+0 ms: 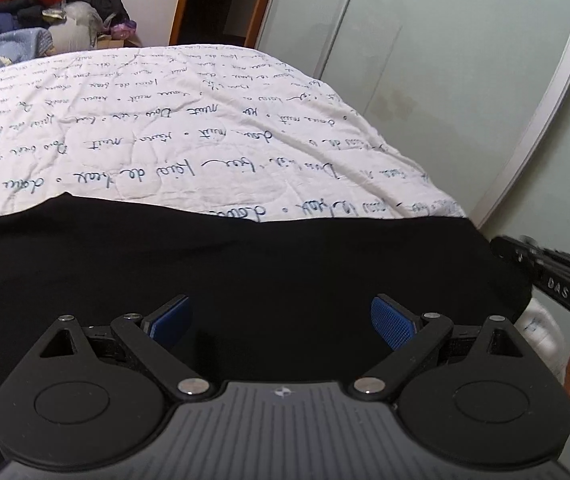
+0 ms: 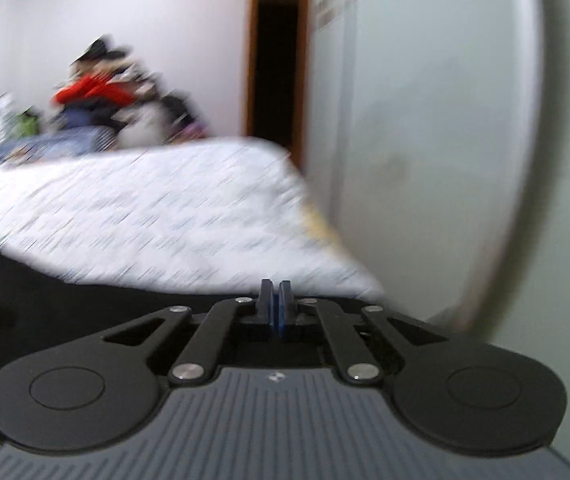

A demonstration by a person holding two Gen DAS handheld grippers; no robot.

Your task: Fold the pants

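Black pants (image 1: 245,264) lie flat on the bed (image 1: 189,128), at its near edge. Left gripper (image 1: 281,322) hovers over them, fingers apart. Right gripper (image 2: 275,308), at the pants' right end, has fingers pressed together; whether on cloth, I cannot tell.

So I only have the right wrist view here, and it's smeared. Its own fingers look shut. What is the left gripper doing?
Observer: The left gripper is open, its blue pads wide apart over the black pants, with nothing between them.
Operator: Are the pants bunched up?
Observer: No. In the left wrist view they lie flat across the near part of the white bedspread.
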